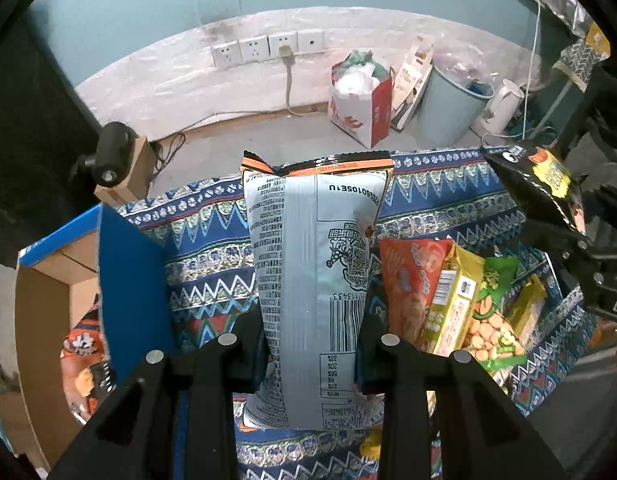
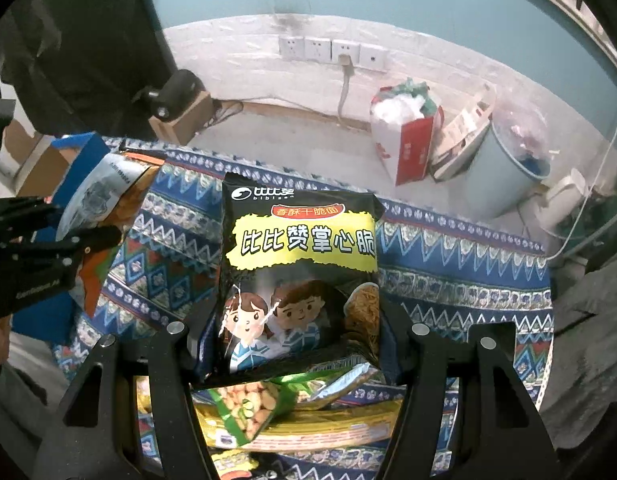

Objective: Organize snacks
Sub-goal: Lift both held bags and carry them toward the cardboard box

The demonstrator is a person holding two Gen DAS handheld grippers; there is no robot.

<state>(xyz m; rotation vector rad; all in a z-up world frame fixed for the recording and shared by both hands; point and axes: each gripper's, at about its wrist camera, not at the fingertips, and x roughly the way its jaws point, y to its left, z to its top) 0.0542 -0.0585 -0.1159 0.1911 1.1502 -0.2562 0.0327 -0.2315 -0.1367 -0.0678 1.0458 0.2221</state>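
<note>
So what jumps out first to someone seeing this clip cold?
Each gripper holds a snack bag up over the patterned cloth: the left gripper clamps a silver bag, the right gripper a black noodle-snack bag. More packets lie piled between them.

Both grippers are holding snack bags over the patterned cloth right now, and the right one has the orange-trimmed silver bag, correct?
Not quite. The right gripper is shut on the black noodle-snack bag, as the right wrist view shows. The orange-trimmed silver bag is in the left gripper. Both are over the patterned cloth.
</note>
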